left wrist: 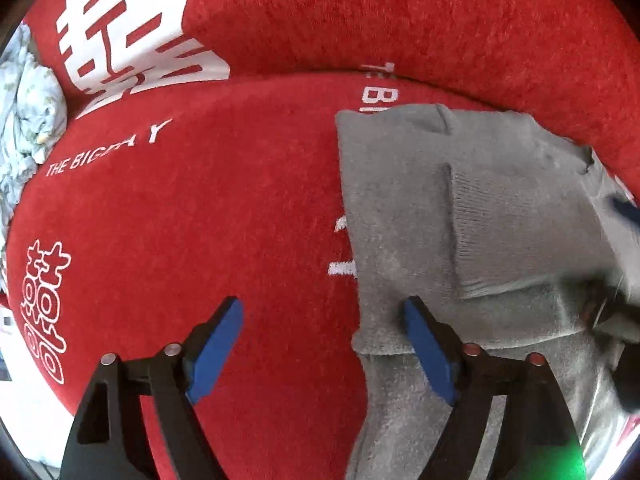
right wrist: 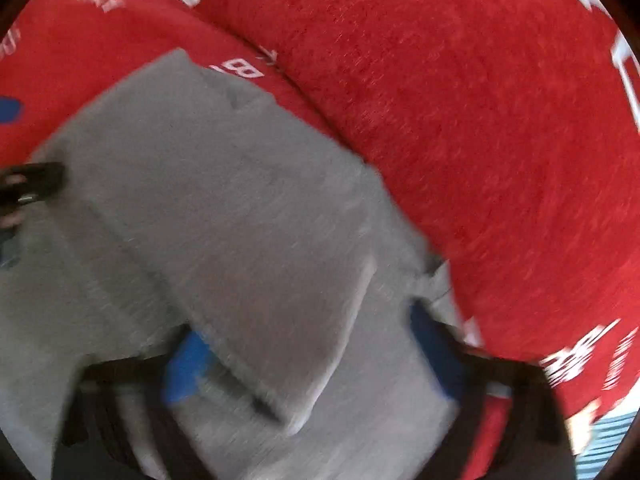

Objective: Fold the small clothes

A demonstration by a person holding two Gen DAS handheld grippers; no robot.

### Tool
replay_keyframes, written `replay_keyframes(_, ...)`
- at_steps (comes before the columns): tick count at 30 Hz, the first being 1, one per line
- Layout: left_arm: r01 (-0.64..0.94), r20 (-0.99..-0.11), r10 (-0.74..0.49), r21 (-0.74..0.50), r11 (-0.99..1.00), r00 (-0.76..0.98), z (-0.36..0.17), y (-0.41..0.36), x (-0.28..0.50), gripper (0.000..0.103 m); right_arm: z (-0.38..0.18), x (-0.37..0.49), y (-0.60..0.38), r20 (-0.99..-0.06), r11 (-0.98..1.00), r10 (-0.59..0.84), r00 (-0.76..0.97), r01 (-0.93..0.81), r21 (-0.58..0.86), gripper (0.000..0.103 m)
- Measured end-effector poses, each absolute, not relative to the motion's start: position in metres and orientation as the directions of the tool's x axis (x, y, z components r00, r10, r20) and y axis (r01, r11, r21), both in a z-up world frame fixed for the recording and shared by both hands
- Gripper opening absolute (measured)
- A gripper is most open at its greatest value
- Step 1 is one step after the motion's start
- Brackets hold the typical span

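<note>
Left wrist view: left hand-held gripper point(left wrist: 324, 312) jaws apart at grey knit garment point(left wrist: 460, 216) edge, crumpled floral cloth point(left wrist: 28, 108) far left; blurred right view: right hand-held gripper point(right wrist: 304, 340) wide, straddling a fold.

Both views are bright and evenly lit, with saturated colour on the red cover point(left wrist: 248, 216). Shadows are soft and short: a thin dark line runs under the folded edge of the grey knit garment point(left wrist: 480, 208), and no hard glare shows on it. The left wrist view is mostly sharp, so the knit ribbing and the white lettering point(left wrist: 104, 152) read clearly; only its far right edge smears. The right wrist view is streaked with motion blur throughout, and the grey knit garment point(right wrist: 248, 216) loses its texture there. Fisheye distortion bends straight seams into arcs, and black vignetting rings the corners.
</note>
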State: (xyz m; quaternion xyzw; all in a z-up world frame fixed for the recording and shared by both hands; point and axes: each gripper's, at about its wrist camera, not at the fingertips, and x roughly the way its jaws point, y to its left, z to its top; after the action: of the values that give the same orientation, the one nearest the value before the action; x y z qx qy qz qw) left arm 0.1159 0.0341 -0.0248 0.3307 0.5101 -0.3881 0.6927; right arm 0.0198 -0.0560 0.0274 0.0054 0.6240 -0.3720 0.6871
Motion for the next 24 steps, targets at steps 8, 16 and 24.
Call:
replay_keyframes(8, 0.886, -0.966, -0.201, 0.051, 0.461, 0.161, -0.03, 0.036, 0.128, 0.083, 0.044, -0.178, -0.134, -0.844, -0.054, -0.242, 0.478, 0.862, 0.504, 0.041)
replay_keyframes(16, 0.899, -0.974, -0.186, 0.038, 0.435, 0.131, -0.025, 0.029, 0.13, 0.083, -0.002, -0.276, -0.093, -0.711, -0.514, -0.321, 0.626, 0.515, 0.686, 0.061)
replay_keyframes(24, 0.87, -0.979, -0.204, -0.116, 0.48, -0.018, -0.032, -0.016, 0.191, 0.083, 0.005, -0.129, -0.048, -0.591, -0.275, 0.006, 0.807, 0.569, 0.775, 0.067)
